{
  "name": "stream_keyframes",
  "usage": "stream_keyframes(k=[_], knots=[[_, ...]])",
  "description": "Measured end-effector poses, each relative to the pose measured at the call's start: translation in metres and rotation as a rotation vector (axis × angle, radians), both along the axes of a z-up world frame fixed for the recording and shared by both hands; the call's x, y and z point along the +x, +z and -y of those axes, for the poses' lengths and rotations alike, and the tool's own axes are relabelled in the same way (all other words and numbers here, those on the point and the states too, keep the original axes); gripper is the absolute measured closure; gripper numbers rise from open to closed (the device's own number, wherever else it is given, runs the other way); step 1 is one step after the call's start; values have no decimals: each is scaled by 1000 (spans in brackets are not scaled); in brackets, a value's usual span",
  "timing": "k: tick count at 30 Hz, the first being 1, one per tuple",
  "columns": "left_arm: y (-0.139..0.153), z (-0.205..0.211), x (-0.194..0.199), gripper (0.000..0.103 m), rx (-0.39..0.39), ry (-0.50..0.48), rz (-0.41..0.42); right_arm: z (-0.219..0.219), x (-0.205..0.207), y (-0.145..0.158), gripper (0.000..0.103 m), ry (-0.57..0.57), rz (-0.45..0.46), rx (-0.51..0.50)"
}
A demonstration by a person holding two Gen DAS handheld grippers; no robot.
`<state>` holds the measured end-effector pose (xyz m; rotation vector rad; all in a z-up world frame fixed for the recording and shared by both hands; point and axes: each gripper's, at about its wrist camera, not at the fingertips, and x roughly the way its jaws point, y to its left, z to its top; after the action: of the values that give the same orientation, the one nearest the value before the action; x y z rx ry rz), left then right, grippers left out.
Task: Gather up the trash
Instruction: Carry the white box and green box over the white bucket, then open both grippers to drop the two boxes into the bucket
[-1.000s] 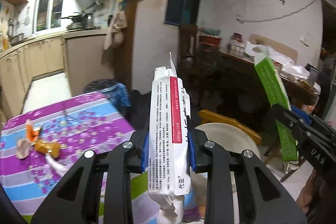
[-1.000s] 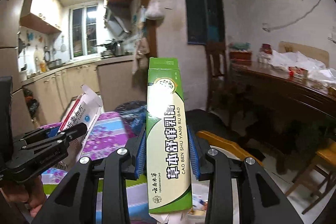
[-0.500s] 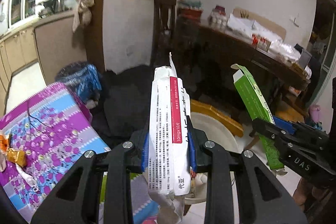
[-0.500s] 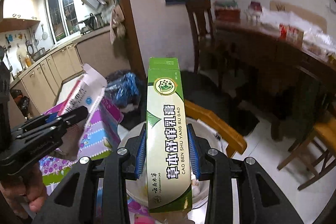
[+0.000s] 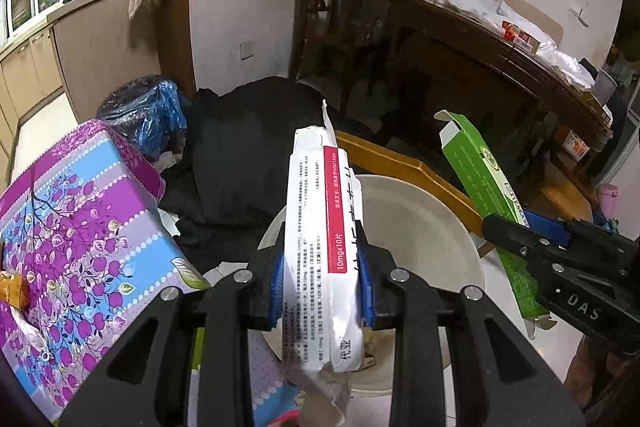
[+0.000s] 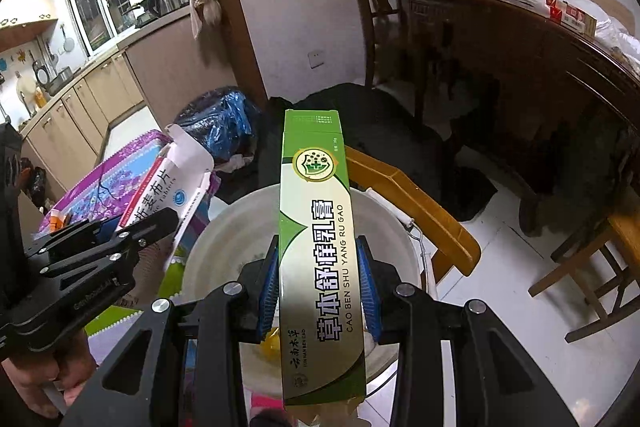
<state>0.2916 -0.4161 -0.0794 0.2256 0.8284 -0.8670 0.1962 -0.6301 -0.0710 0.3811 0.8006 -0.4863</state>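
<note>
- Left tongs [image 5: 322, 281]: blue pads clamped on both sides of white medicine box [image 5: 320, 251], box upright, red stripe facing camera, lower end crumpled, top flap open.
- Right tongs [image 6: 318, 283]: blue pads clamped on green ointment box [image 6: 320, 227], upright, printed face to camera, top flap closed in this view.
- Cross-check: left wrist view shows the green box tilted at right with its open flap up, gripped low by the right tongs; right wrist view shows the white box tilted at left, held in the left tongs, person's hand [image 6: 44, 371] on the handle below.
- White basin [image 5: 420, 219] sits directly under both boxes; both boxes are held above it, not in it. Something yellow [image 6: 269, 343] lies at the bottom, partly hidden by the tongs.
- Table [image 5: 80, 227] with purple-and-blue floral cloth is at left, just beside the basin; orange scrap [image 6: 56, 217] lies on it.
- Yellow wooden piece [image 5: 404, 167] runs behind the basin rim; cannot tell what it belongs to.
- Black bundle [image 5: 248, 147] on the floor behind the basin, blue plastic bag [image 5: 148, 115] just left of it.
- Far: dark wooden sideboard [image 6: 520, 39] at right with white bags and red packets on top, chair against the wall, kitchen counter and window at far left.
</note>
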Motion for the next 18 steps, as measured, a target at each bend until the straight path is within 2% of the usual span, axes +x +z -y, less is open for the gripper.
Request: stream_keyframes(k=[8, 18], knots=[[-2, 3, 4, 76, 5, 9, -8, -2, 4, -9, 67, -4, -16, 3], [-3, 9, 2, 76, 10, 5, -6, -5, 7, -6, 67, -7, -16, -3]])
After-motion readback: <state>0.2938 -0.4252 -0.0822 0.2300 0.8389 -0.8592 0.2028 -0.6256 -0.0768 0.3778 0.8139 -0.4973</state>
